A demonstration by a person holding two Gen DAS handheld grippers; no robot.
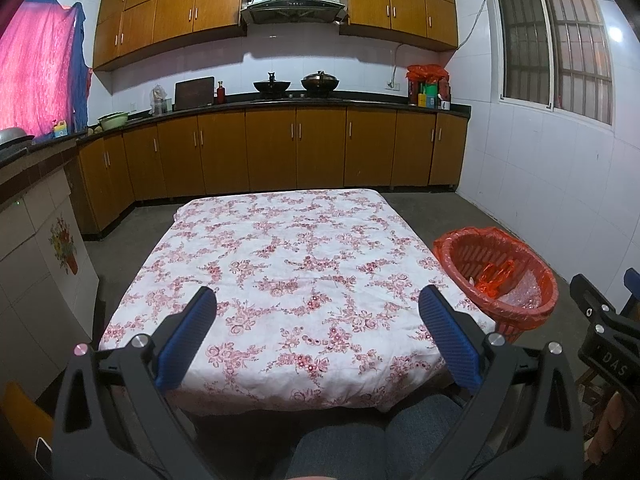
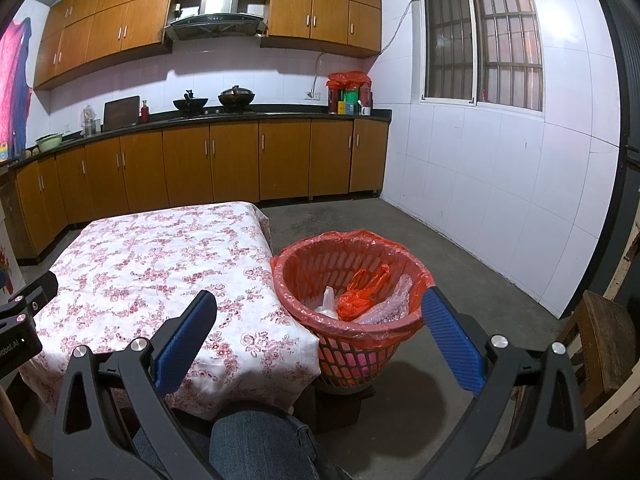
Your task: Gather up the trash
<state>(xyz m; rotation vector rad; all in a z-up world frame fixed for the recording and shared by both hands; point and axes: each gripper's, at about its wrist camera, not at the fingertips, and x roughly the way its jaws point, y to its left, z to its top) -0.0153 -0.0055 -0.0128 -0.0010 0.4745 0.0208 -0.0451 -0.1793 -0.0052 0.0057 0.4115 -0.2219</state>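
Observation:
A red slatted trash basket lined with a red plastic bag stands on the floor at the table's right side, also seen in the left wrist view as the basket. Inside lie a crumpled red bag, a white bag and clear bubble wrap. My right gripper is open above the table's near right corner, its right finger beside the basket's rim. My left gripper is open over the near part of the floral tablecloth, with nothing between its fingers.
The low table has nothing on its cloth. A person's knees in jeans sit below the grippers. A wooden chair stands at the right. Kitchen cabinets with woks line the far wall. Concrete floor lies beyond the basket.

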